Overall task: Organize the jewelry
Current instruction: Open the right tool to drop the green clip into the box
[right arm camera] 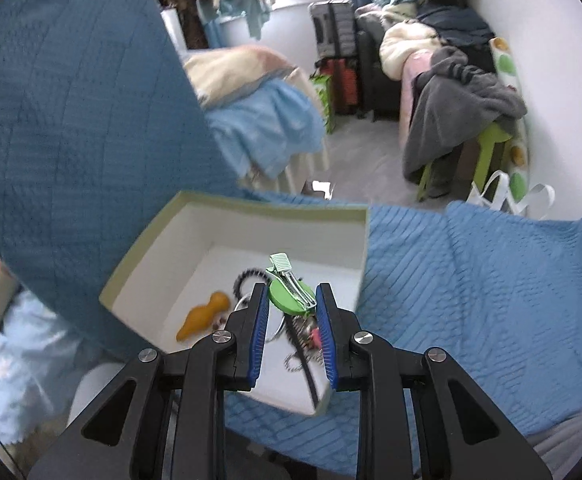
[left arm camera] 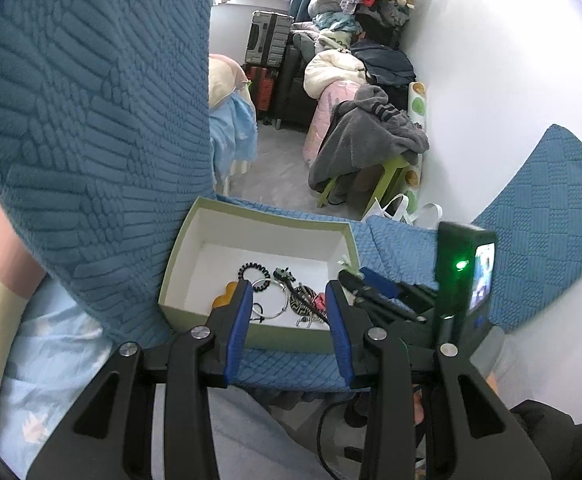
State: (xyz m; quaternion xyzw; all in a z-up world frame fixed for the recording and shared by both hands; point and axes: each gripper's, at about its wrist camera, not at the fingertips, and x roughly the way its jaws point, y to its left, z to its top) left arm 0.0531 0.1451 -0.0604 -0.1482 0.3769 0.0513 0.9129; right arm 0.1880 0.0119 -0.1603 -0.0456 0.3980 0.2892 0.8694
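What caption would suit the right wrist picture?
Right tongs carry a green hair clip above an open box of jewelry.

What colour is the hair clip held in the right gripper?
Green, with a paler mint tip; the hair clip shows best in the right wrist view.

No lettering, label, brand or number can be read anywhere here. The small lit screen (left arm camera: pixel 483 276) on the device at the right shows only a blur of colour, too small to make out.

Green hair clip (right arm camera: pixel 291 294) — pale-green box (right arm camera: pixel 227 202), white inside — blue quilt (right arm camera: pixel 471 280).
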